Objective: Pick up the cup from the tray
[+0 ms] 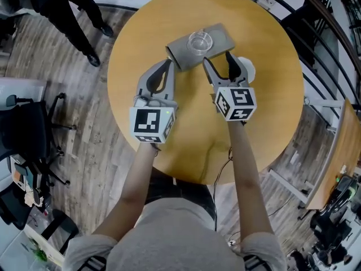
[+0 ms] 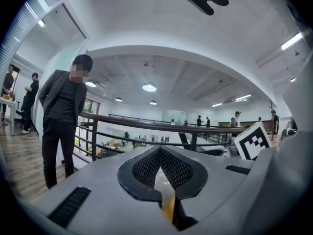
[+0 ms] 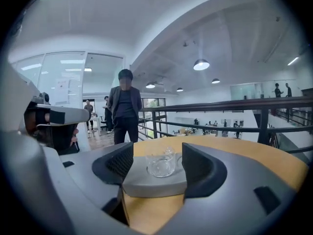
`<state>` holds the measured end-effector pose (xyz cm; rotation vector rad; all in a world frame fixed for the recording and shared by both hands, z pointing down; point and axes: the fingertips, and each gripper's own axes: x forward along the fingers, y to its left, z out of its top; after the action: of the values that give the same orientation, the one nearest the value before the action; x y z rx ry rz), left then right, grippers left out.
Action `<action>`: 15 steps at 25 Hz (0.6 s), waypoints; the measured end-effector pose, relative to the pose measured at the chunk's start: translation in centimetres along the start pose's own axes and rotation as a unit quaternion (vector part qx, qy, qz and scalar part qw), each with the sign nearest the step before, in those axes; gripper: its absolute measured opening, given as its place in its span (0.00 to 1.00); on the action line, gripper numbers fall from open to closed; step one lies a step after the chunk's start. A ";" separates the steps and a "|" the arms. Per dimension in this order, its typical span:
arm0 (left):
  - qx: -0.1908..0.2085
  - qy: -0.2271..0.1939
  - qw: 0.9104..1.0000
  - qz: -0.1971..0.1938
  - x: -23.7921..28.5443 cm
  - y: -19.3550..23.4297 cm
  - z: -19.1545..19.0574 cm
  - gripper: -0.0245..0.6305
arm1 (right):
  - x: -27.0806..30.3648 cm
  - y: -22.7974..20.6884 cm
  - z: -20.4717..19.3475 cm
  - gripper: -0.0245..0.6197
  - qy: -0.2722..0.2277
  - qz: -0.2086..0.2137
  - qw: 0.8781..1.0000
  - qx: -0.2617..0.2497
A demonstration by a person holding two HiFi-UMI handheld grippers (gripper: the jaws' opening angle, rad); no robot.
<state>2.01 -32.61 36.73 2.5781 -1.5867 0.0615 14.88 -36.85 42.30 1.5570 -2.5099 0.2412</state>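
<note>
A clear glass cup (image 1: 199, 41) stands upright on a grey tray (image 1: 217, 35) at the far side of a round wooden table (image 1: 265, 95). My right gripper (image 1: 218, 60) is open just short of the tray's near edge, a little to the right of the cup. In the right gripper view the cup (image 3: 161, 163) and the tray (image 3: 154, 184) show ahead between the spread jaws of the right gripper (image 3: 158, 154), with nothing touching its pads. My left gripper (image 1: 168, 65) is shut and empty, its tip at the tray's near-left corner. In the left gripper view the left gripper (image 2: 160, 153) has its pads pressed together.
A white round object (image 1: 247, 69) lies on the table just right of the right gripper. A person in dark clothes (image 1: 70, 13) stands beyond the table at the far left. A metal railing (image 3: 220, 106) runs behind the table. An office chair (image 1: 28, 134) stands on the left floor.
</note>
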 end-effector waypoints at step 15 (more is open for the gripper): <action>-0.012 0.019 0.998 0.060 -2.2 7.4 -1.6 0.05 | 9.4 -0.3 -3.9 0.53 0.094 0.013 0.996 -0.004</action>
<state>-5.59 -33.76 38.69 2.4473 -1.7155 0.0994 11.32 -44.27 48.36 1.4264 -2.3851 0.3620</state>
